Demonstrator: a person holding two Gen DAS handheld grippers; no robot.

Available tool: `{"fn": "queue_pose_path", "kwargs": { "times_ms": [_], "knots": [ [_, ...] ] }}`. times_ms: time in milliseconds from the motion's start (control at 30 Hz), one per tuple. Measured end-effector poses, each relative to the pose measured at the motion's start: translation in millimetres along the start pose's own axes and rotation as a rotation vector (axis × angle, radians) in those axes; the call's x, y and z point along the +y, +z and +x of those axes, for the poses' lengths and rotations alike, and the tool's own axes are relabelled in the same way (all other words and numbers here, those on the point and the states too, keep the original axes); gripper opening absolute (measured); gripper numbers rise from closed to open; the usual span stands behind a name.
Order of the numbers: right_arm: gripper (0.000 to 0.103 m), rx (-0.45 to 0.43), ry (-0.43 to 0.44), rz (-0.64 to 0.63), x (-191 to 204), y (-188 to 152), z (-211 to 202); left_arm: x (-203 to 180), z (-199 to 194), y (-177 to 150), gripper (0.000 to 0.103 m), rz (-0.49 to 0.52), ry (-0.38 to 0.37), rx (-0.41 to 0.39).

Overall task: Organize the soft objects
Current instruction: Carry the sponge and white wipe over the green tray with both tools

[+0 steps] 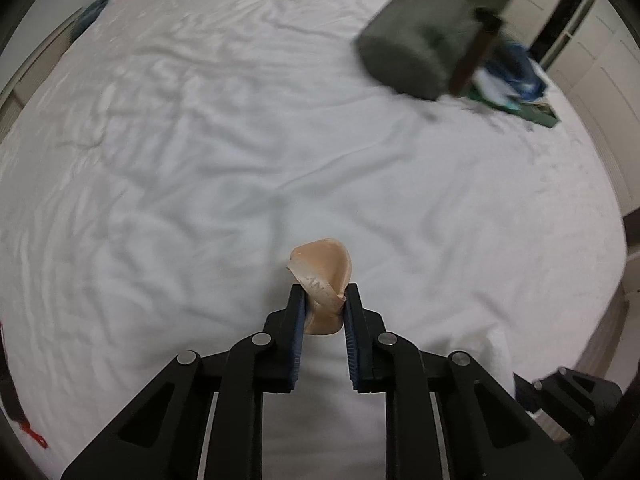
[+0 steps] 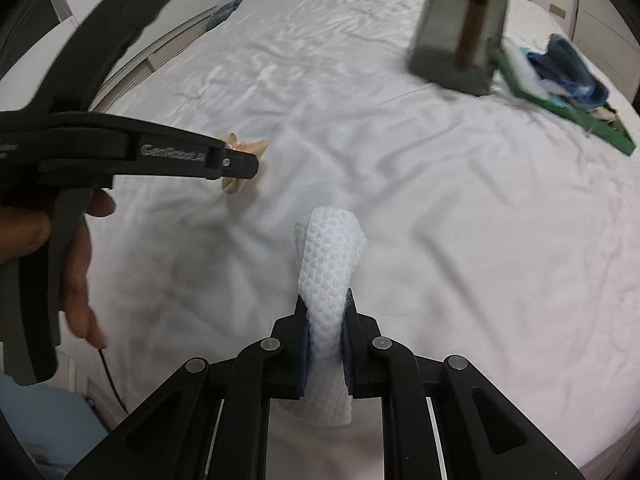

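Observation:
My left gripper [image 1: 324, 294] is shut on a small beige soft pad [image 1: 324, 268], folded between the blue pads and held above the white bed sheet [image 1: 240, 140]. In the right wrist view the same left gripper [image 2: 240, 162] shows from the side at the left, with the beige pad [image 2: 240, 148] pinched in it and a hand on its handle. My right gripper [image 2: 326, 300] is shut on a white textured soft pad [image 2: 330, 256], which sticks up past the fingertips over the sheet.
A dark grey box-like container [image 1: 424, 40] [image 2: 460, 32] with a brown post stands at the far right of the bed. Beside it lies a green tray [image 2: 580, 104] holding blue and white cloths [image 1: 508, 76]. The sheet [image 2: 360, 140] is wrinkled. A blue cloth [image 2: 226, 14] lies at the far left edge.

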State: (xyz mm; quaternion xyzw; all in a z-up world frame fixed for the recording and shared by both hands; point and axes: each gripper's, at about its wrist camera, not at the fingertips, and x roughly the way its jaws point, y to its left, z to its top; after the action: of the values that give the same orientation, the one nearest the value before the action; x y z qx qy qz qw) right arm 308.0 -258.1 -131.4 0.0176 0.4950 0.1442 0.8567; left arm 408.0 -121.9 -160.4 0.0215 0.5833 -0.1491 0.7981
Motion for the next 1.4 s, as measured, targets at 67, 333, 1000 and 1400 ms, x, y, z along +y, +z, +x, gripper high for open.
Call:
{"fn": "queue_pose_path", "kwargs": {
  "times_ms": [67,333,1000,1400],
  "knots": [
    [0.012,-0.013,-0.021,0.011,-17.1,3.8,-11.3,-21.9,-5.3,9.3,0.015,0.016,-0.029,-0.011],
    [0.012,-0.068,-0.126,0.060,-104.4,21.8,-52.6,-108.8,-11.9,52.1,0.010,0.087,-0.129,-0.057],
    [0.012,-0.245,-0.248,0.061,-303.5,112.6,-101.1,-274.2,9.9,206.3,0.005,0.108,-0.208,-0.199],
    [0.013,-0.240,-0.239,0.084,-404.6,207.0,-46.7,-313.6,58.1,311.5,0.005,0.037,-0.204,-0.246]
  ]
}}
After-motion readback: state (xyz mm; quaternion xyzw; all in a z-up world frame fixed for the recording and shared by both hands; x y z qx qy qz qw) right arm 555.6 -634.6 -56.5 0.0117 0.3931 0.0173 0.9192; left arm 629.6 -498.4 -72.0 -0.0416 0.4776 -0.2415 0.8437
